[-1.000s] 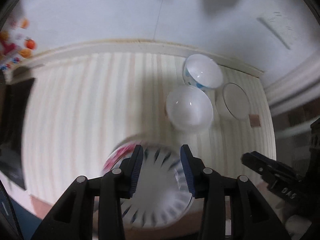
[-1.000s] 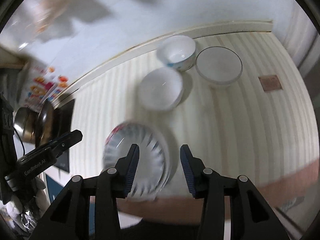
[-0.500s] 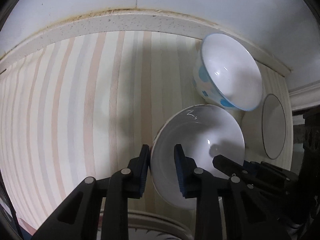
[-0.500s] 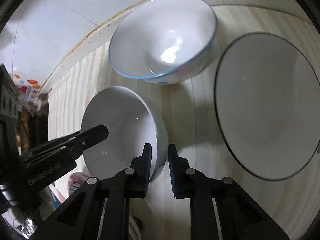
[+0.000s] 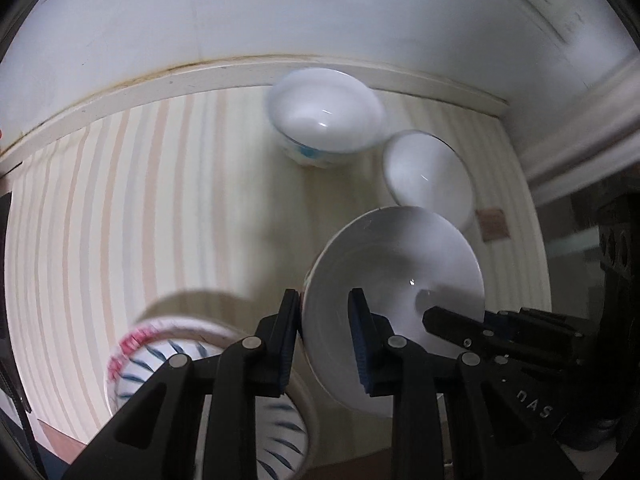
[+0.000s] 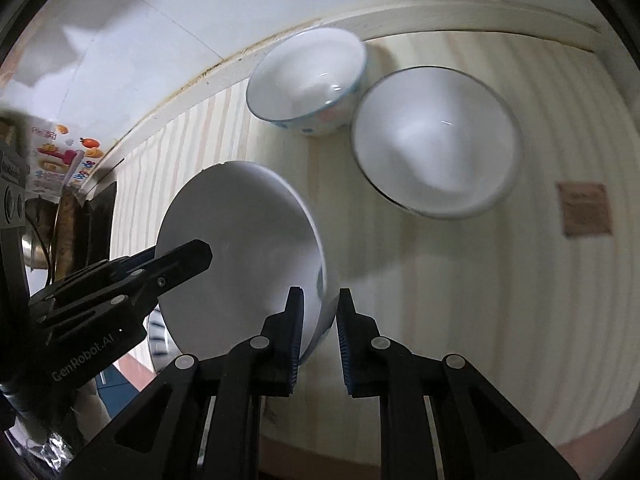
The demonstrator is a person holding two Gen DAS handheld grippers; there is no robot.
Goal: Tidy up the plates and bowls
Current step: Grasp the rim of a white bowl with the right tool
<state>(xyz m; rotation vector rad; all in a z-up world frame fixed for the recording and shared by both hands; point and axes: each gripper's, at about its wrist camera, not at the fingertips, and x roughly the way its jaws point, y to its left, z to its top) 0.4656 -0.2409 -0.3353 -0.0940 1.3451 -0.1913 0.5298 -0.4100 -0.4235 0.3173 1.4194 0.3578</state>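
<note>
Striped countertop (image 5: 120, 208): left gripper (image 5: 324, 334) and right gripper (image 6: 318, 330) both clamped on white bowl (image 5: 396, 276) rim, opposite sides, likely for a steady two-handed carry.

Left of table: the striped table top (image 5: 120, 216) lies bare and wide – open passage here.
Back edge: a raised pale ledge (image 5: 160, 80) and the wall (image 5: 280, 8) close off the far side.
Back right: the blue-dotted bowl (image 5: 324, 118) and the dark-rimmed bowl (image 6: 436, 140) stand just beside each other, leaving barely a gap between them.
Middle: the plain white bowl (image 6: 240, 256), tilted and clamped at opposite rims by the left gripper (image 5: 324, 338) and right gripper (image 6: 318, 336) – it fills the space between them.
Near edge: the blue-streaked plate (image 5: 208, 392) lies under the left gripper.
Right of table: bare stripes around a small brown square (image 6: 586, 208).
</note>
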